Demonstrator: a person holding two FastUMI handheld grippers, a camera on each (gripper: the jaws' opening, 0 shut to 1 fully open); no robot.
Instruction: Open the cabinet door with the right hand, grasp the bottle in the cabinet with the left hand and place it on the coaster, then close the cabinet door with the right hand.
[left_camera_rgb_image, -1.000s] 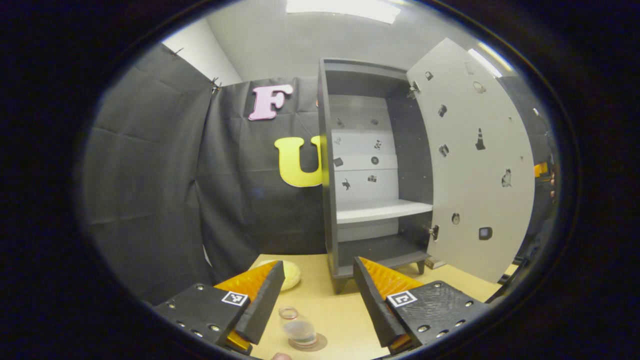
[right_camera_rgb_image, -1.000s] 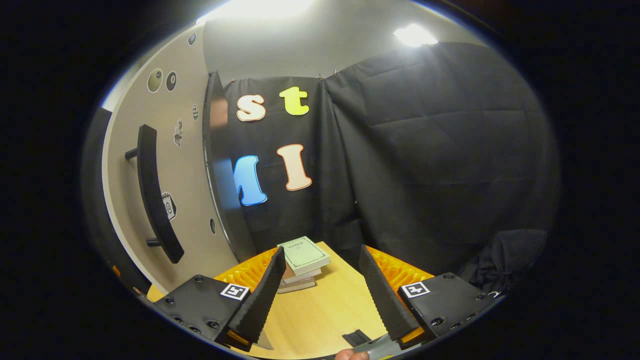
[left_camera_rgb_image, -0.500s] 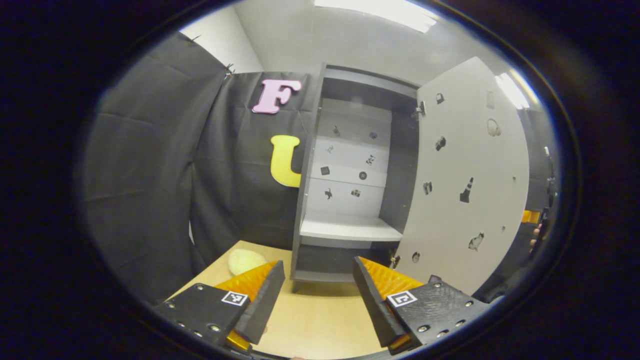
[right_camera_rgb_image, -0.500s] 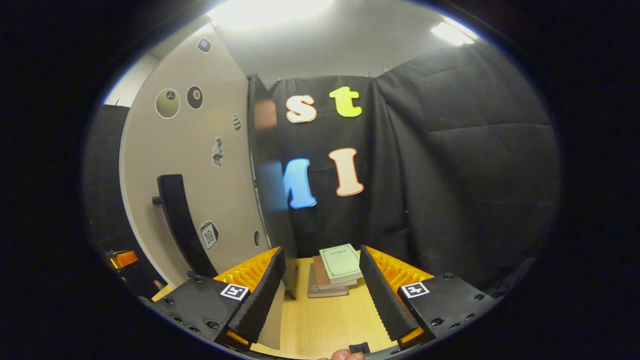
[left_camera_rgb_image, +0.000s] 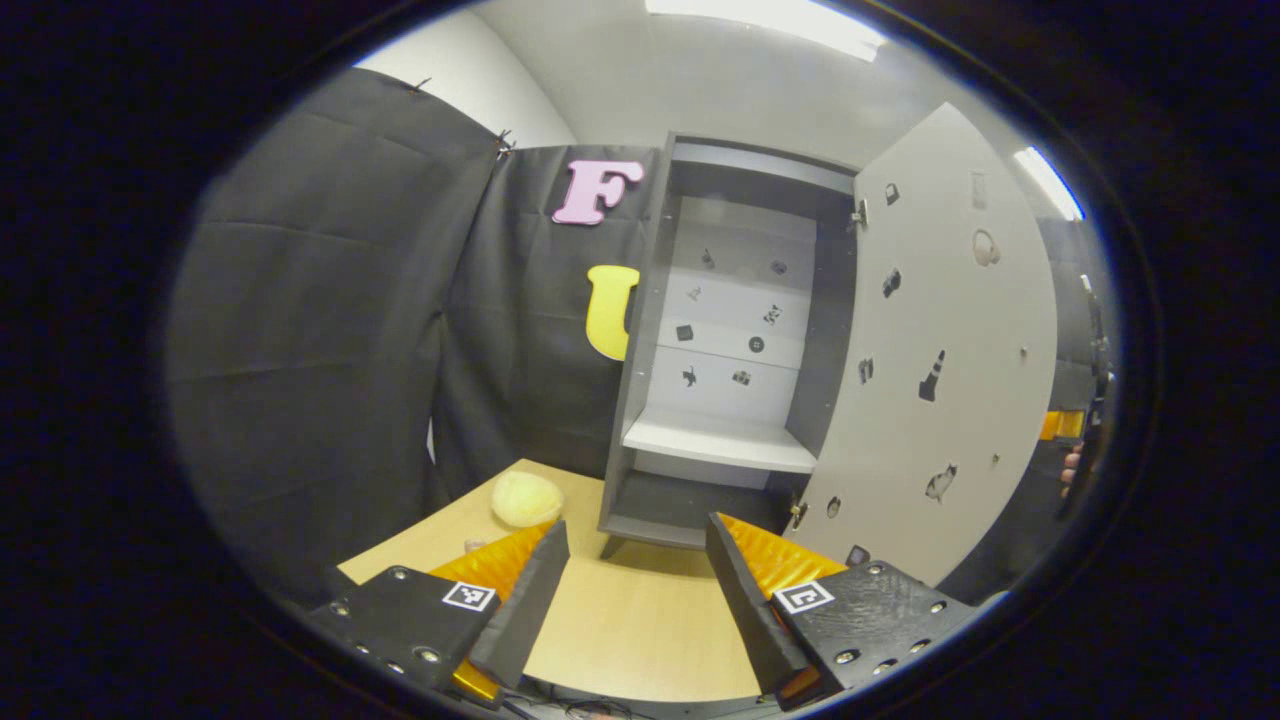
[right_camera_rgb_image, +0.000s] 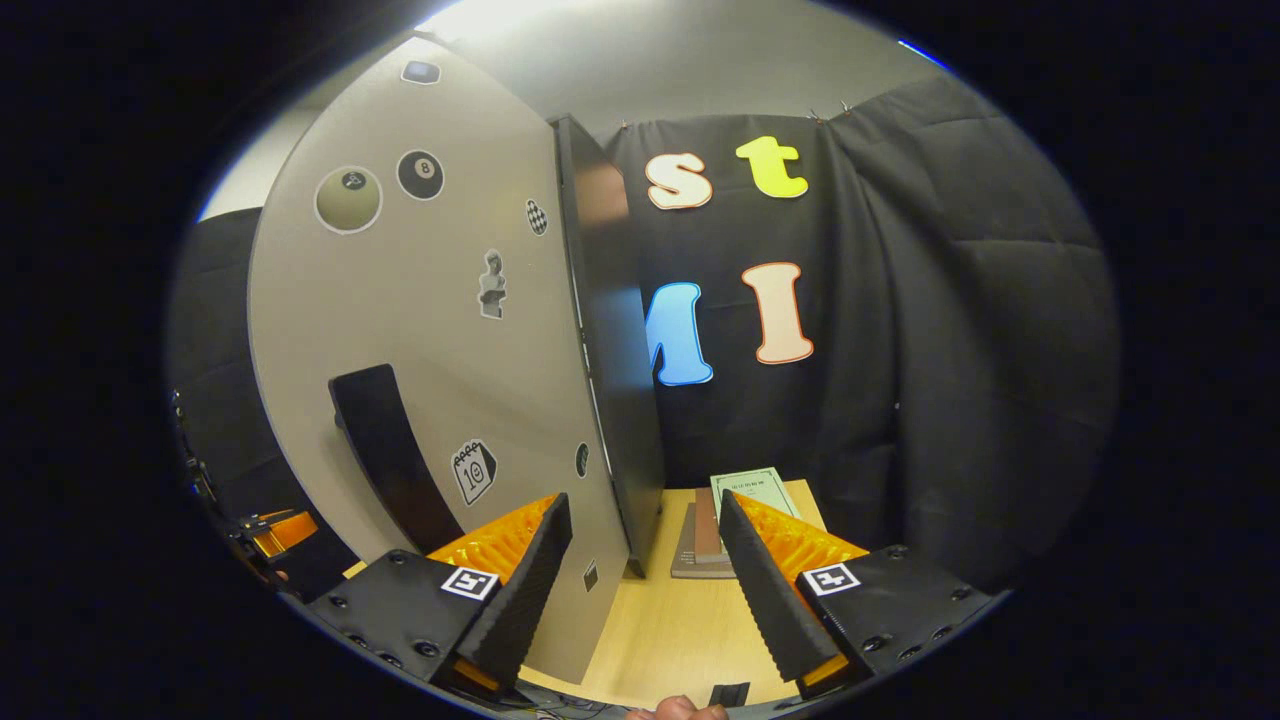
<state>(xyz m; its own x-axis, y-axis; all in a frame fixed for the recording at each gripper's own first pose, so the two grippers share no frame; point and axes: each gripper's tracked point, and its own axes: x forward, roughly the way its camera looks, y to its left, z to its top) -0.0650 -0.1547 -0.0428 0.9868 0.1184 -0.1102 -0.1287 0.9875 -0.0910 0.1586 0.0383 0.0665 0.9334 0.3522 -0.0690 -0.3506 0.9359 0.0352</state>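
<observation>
The dark grey cabinet (left_camera_rgb_image: 640, 350) stands open on the wooden table (left_camera_rgb_image: 640, 640), with a white shelf (left_camera_rgb_image: 715, 440) inside that has nothing on it. Its pale door (left_camera_rgb_image: 950, 330) is swung out to the right. My left gripper (left_camera_rgb_image: 632, 600) is open and holds nothing, well back from the cabinet's foot. In the right gripper view the door's outer face (right_camera_rgb_image: 440, 330) is close, and its dark bar handle (right_camera_rgb_image: 385, 455) lies just left of my right gripper (right_camera_rgb_image: 645, 590). That gripper is open and apart from the handle. The door's bottom corner sits between its fingers.
A yellow round object (left_camera_rgb_image: 525, 497) lies on the table left of the cabinet. A stack of books (right_camera_rgb_image: 715, 525) lies beside the cabinet's dark side wall (right_camera_rgb_image: 610, 350). A hand with the other gripper (left_camera_rgb_image: 1062, 430) shows past the door's edge. Black cloth walls close in all round.
The bottle on its coaster has slipped out of the bottom of the left gripper view as that gripper rose and drew back. The right gripper has turned toward the door, so the handle looms nearer.
</observation>
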